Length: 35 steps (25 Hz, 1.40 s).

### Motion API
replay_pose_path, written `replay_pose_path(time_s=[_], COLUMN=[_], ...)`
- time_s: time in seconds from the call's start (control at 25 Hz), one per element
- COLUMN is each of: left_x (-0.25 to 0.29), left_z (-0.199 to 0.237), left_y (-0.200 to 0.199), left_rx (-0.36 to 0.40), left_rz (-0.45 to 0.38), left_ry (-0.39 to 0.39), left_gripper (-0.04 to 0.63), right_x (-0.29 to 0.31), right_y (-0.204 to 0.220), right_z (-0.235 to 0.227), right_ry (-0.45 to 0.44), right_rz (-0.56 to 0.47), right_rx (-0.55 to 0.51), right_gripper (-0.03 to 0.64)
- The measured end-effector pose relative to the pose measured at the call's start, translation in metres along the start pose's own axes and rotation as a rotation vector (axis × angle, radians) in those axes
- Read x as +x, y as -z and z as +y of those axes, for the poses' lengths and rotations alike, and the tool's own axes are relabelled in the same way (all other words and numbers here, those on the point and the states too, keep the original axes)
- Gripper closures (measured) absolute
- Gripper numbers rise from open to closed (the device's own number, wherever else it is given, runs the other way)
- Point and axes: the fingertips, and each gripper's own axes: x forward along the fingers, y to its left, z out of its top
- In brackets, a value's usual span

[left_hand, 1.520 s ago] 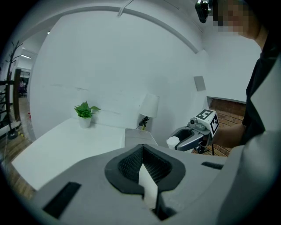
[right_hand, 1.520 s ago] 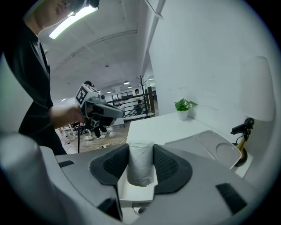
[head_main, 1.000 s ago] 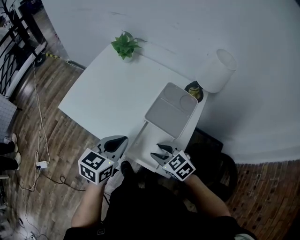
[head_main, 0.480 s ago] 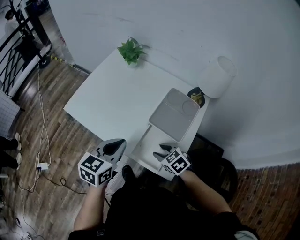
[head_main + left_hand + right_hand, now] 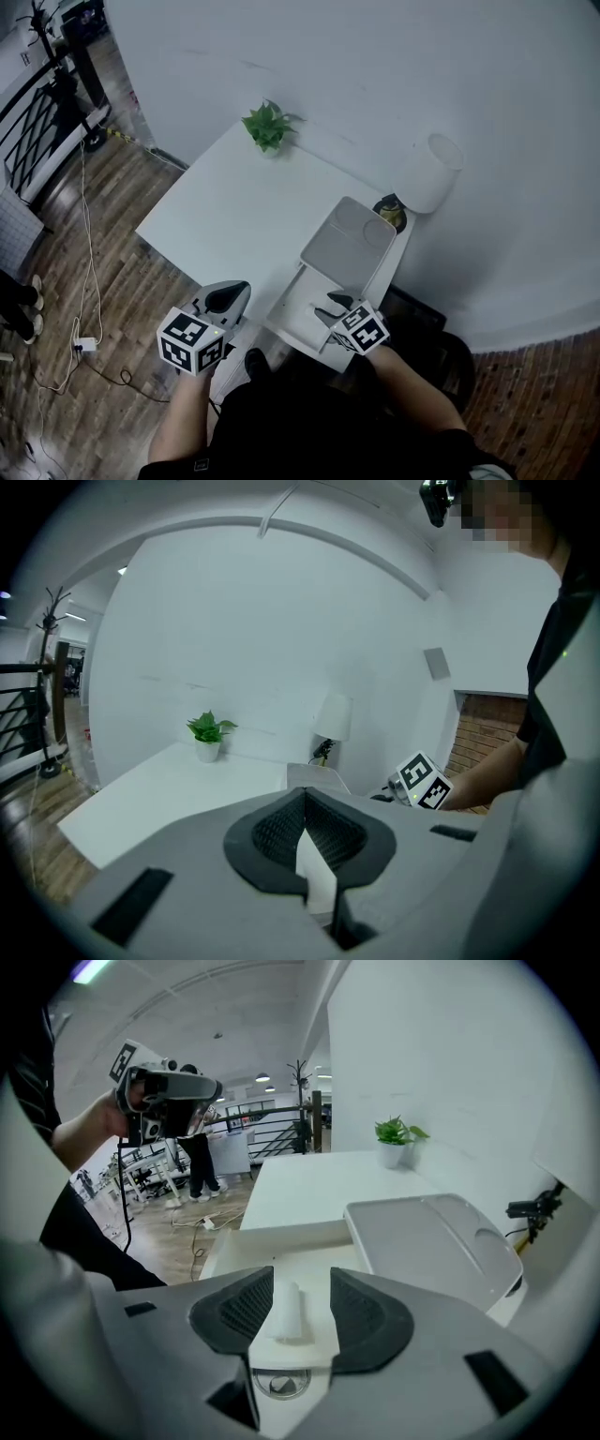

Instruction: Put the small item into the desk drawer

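While the right gripper's (image 5: 303, 1286) jaws stand apart, having just opened wider, the small white item (image 5: 285, 1312) lies between them inside the open drawer (image 5: 281, 1234). The left gripper (image 5: 231, 294), jaws together, hangs at the drawer's nine o'clock.

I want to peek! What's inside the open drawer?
One small white item lies on the drawer floor. The drawer's back part is covered by the desk and grey tray, so that part is unseen.

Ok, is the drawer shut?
No, the drawer stands pulled out from the desk, its white inside open to view.
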Motion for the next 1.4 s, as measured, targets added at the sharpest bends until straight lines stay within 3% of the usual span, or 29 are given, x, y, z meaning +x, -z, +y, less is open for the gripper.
replay_pose_path(time_s=[0.44,0.64,0.72,0.92,1.16,1.4], left_x=[0.003,0.003,0.002,-0.003,-0.014,-0.022], left_z=[-0.008,-0.011,-0.014,-0.03,-0.025,-0.01], left_y=[-0.014,-0.031,-0.037,-0.058,-0.082,-0.089], left_rx=[0.042,0.101,0.113,0.163,0.171,0.118], left_rz=[-0.013,-0.013,-0.024,-0.069,-0.147,-0.194], left_ry=[0.02,0.023,0.024,0.041,-0.021,-0.088], left_gripper=[0.588,0.588,0.588,0.588,0.588,0.588], right_x=[-0.065,-0.099,-0.118,-0.174,-0.219,-0.237], right_y=[-0.052,-0.079,-0.091,-0.129,-0.156,-0.157], right_z=[-0.024,-0.03,-0.029,-0.021,-0.015,-0.022], right_ry=[0.053,0.096,0.111,0.092,0.051,0.093], right_rz=[-0.211,-0.333,-0.419,-0.637,-0.791,-0.869], right_rx=[0.009,0.036,0.067,0.1,0.047,0.093], right_gripper=[0.441,0.587,0.611,0.614,0.614,0.614])
